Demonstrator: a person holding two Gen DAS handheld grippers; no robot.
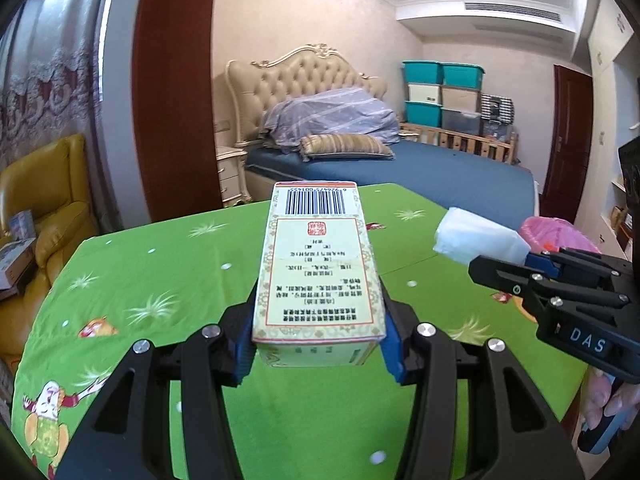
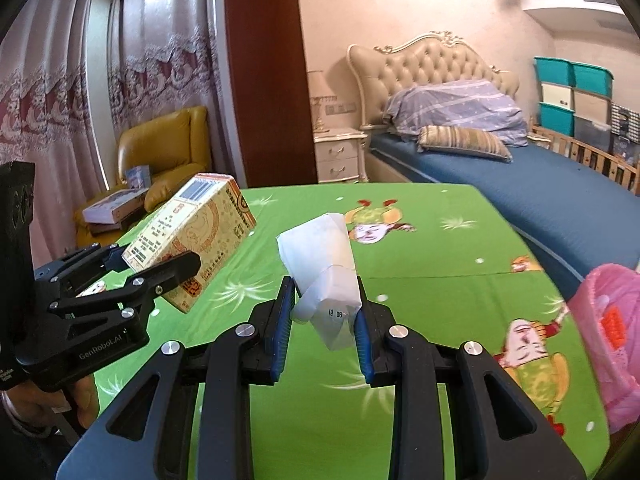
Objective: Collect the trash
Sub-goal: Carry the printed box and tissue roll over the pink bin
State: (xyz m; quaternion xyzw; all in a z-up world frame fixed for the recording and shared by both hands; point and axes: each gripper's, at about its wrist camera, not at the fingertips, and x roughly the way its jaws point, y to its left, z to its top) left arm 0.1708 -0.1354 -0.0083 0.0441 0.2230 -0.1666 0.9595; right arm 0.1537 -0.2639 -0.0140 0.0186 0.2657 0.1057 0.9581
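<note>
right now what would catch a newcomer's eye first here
The yellow carton clamped in the left gripper fills the middle, barcode end pointing away. Beside it, the right gripper pinches a white wrapper above the bright green tablecloth, with a pink bag at the right edge.
</note>
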